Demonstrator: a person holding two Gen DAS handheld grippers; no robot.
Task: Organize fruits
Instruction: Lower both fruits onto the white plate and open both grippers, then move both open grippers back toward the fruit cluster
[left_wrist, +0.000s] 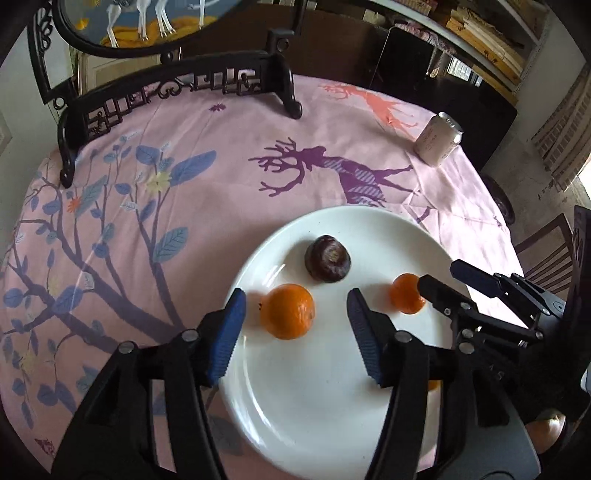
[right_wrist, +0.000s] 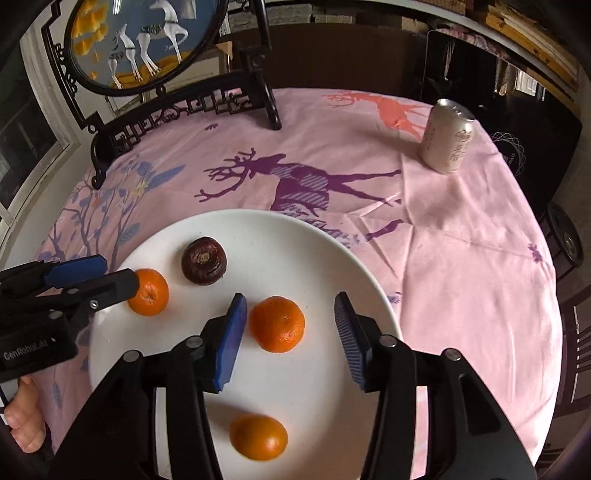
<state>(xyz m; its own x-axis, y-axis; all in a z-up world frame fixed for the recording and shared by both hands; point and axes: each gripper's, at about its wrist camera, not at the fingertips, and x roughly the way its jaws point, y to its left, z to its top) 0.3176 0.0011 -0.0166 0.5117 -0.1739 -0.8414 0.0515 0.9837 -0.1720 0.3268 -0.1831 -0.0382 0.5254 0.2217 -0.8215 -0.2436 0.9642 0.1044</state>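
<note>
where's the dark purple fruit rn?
The dark purple fruit sits on the white plate, toward its far side in both wrist views. Its nearest neighbour is a small orange; the drink can stands far off on the tablecloth.

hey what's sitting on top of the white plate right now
On the white plate: three oranges, at left, middle and near edge, plus a dark purple fruit. The gripper bodies cover parts of the plate's near side, so anything there is hidden.
</note>
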